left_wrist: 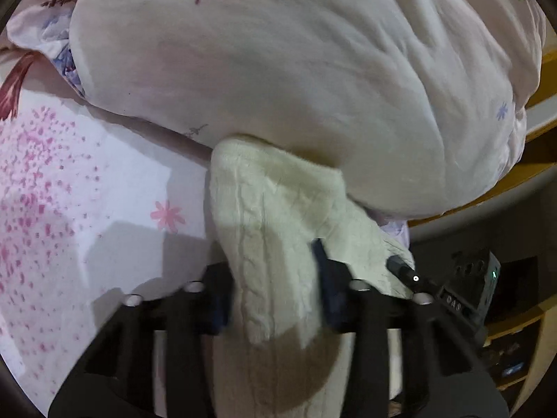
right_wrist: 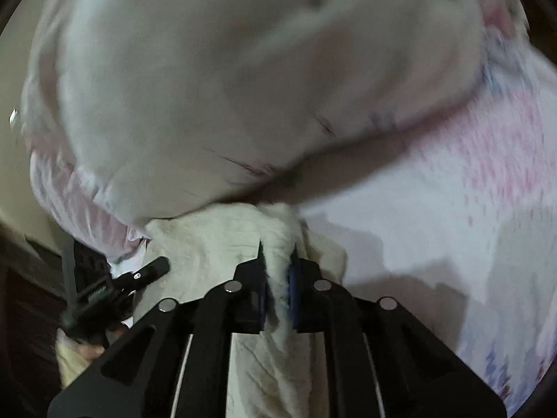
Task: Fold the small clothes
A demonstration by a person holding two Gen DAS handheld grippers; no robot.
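Note:
A cream cable-knit garment (left_wrist: 271, 216) lies on a floral bedsheet, its far end against a big white quilt. In the left wrist view my left gripper (left_wrist: 271, 271) has its jaws wide apart with the knit between them, not pinched. The right gripper's tip (left_wrist: 403, 268) shows at the garment's right edge. In the right wrist view my right gripper (right_wrist: 276, 271) is shut on a bunched fold of the same garment (right_wrist: 216, 240). The left gripper (right_wrist: 146, 271) shows at lower left there.
A bulky white quilt (left_wrist: 296, 69) with faint flower print fills the far side in both views (right_wrist: 243, 87). The white and pink floral sheet (left_wrist: 69, 191) spreads left, and right in the right wrist view (right_wrist: 452, 226). A wooden bed frame (left_wrist: 543, 129) and dark floor lie right.

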